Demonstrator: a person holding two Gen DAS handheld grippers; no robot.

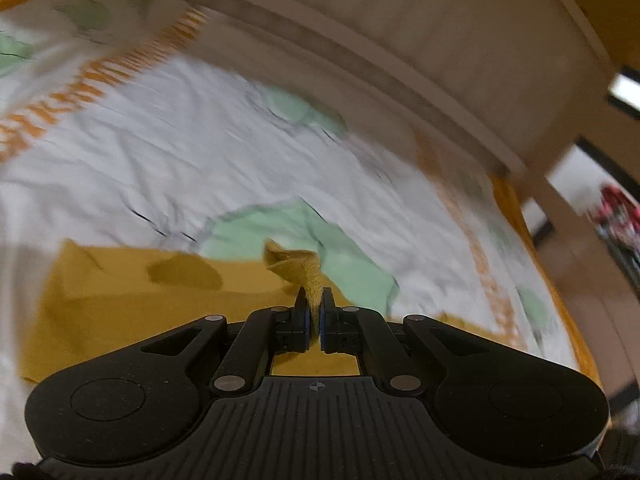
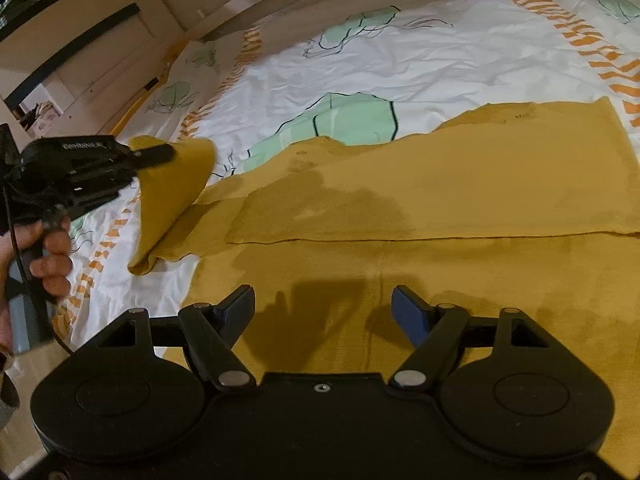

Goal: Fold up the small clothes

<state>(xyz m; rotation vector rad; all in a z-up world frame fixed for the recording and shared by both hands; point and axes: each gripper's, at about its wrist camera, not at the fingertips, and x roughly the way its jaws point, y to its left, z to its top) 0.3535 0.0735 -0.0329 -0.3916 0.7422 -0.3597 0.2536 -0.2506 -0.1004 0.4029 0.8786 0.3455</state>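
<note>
A mustard-yellow garment (image 2: 440, 200) lies spread on the bed, one part folded over along a straight edge. My left gripper (image 1: 315, 304) is shut on a corner of the garment (image 1: 304, 268) and holds it lifted above the sheet. In the right wrist view the left gripper (image 2: 160, 154) shows at the left, with the lifted yellow flap (image 2: 176, 188) hanging from it. My right gripper (image 2: 324, 308) is open and empty, low over the near part of the garment.
The bed has a white sheet (image 2: 440, 56) with green shapes and orange bands. A beige bed frame or wall (image 1: 400, 32) runs behind it. The bed's edge and floor (image 1: 580, 280) lie to the right in the left wrist view.
</note>
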